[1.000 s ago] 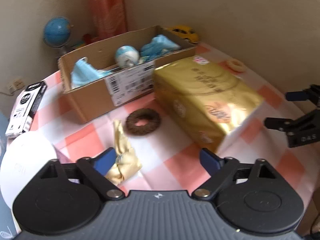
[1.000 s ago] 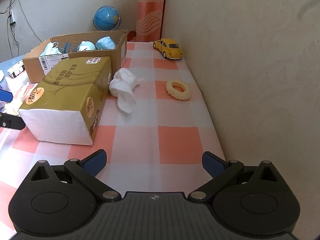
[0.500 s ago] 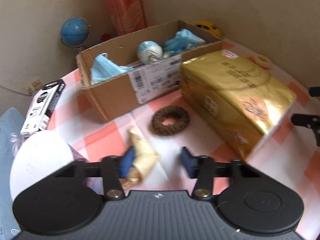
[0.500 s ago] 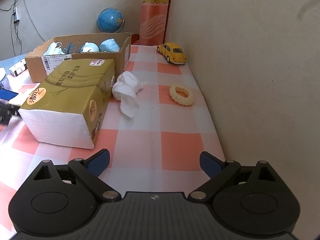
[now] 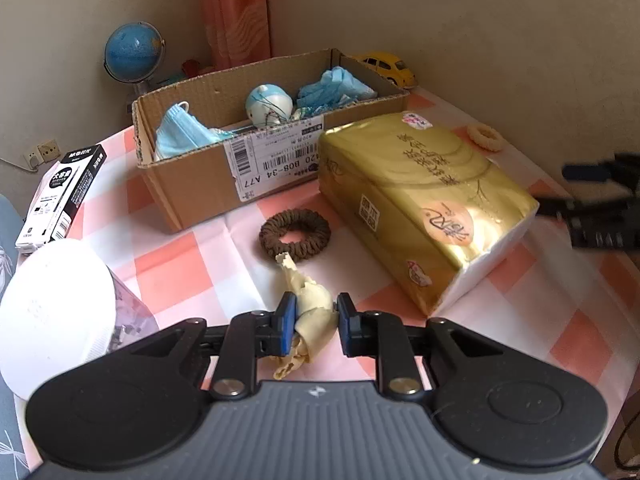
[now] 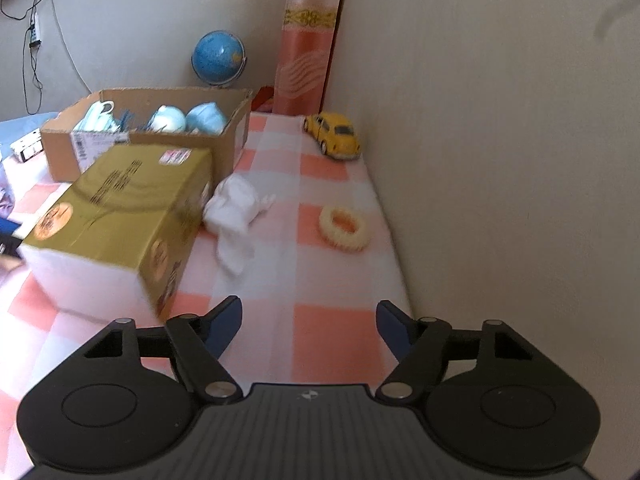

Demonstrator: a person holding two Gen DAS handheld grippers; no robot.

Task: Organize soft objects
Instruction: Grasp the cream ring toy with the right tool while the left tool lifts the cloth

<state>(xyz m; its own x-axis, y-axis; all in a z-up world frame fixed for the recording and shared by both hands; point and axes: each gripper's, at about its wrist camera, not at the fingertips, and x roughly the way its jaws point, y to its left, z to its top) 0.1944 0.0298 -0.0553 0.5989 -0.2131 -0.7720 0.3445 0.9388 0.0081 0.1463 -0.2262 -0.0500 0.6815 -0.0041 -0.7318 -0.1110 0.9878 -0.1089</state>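
Note:
My left gripper is shut on a crumpled yellow cloth low over the checked tablecloth. A brown scrunchie lies just beyond it. The cardboard box behind holds blue face masks and a pale ball. My right gripper is open and empty above the cloth; it also shows blurred at the right of the left wrist view. A white sock and a cream ring scrunchie lie ahead of it.
A gold tissue pack lies in the middle, also in the right wrist view. A yellow toy car, a globe and a pink roll stand at the back. A white lid and a black-white carton are at left. The wall runs along the right.
My left gripper has closed from wide open onto the yellow cloth. My right gripper has moved forward a little toward the sock and stays open.

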